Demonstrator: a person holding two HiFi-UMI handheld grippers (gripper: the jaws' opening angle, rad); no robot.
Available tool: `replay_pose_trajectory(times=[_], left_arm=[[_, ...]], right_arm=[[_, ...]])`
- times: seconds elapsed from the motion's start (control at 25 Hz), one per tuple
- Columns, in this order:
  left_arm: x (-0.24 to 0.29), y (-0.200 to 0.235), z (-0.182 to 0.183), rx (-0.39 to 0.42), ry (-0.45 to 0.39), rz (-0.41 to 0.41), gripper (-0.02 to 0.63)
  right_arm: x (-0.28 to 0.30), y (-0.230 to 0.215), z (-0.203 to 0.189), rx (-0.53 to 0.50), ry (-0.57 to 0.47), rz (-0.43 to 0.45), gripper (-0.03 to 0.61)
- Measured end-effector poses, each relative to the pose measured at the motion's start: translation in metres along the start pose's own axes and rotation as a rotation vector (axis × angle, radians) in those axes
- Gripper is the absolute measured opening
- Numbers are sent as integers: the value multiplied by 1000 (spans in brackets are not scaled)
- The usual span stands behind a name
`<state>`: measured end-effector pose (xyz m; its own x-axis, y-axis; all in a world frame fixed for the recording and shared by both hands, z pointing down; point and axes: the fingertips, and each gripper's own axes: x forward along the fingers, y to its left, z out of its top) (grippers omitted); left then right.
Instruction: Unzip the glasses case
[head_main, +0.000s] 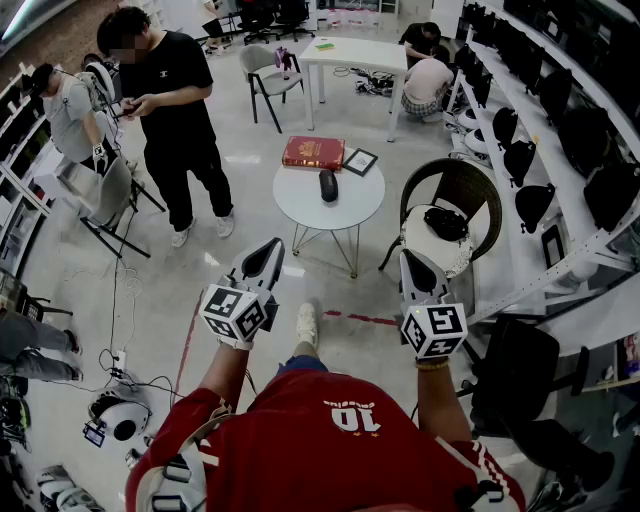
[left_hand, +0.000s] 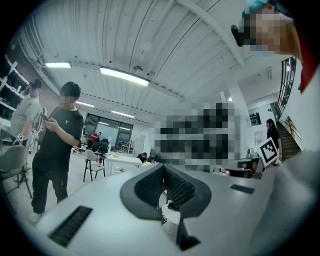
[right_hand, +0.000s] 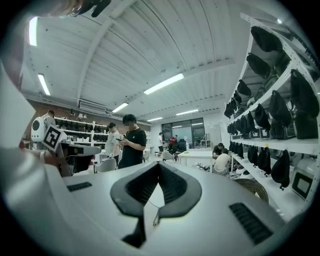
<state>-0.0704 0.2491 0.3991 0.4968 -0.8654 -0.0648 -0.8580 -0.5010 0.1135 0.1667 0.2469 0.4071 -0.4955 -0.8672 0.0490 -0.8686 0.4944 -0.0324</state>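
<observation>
Head view: case (head_main: 328, 185) lies beyond left tongs (head_main: 268, 250) (right tongs (head_main: 413, 265) too).

Thing: dark oblong glasses case (head_main: 328, 185), rounded at both ends.
Pose: lying flat, its long axis running away from the person.
Place: on the round white desk (head_main: 300, 205), near the middle of the top.
Neighbours: just on the near side of a red book (head_main: 313, 152) and a dark framed square (head_main: 360, 161).
Zip: too small to tell whether it is done up.
</observation>
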Motion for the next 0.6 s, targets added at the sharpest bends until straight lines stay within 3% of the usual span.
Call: replay_pose_trajectory(times=[0.6], left_arm=[[-5,14,-2,-14,-3,19,8]], right_arm=[[16,6,-2,-5,0,16,14]])
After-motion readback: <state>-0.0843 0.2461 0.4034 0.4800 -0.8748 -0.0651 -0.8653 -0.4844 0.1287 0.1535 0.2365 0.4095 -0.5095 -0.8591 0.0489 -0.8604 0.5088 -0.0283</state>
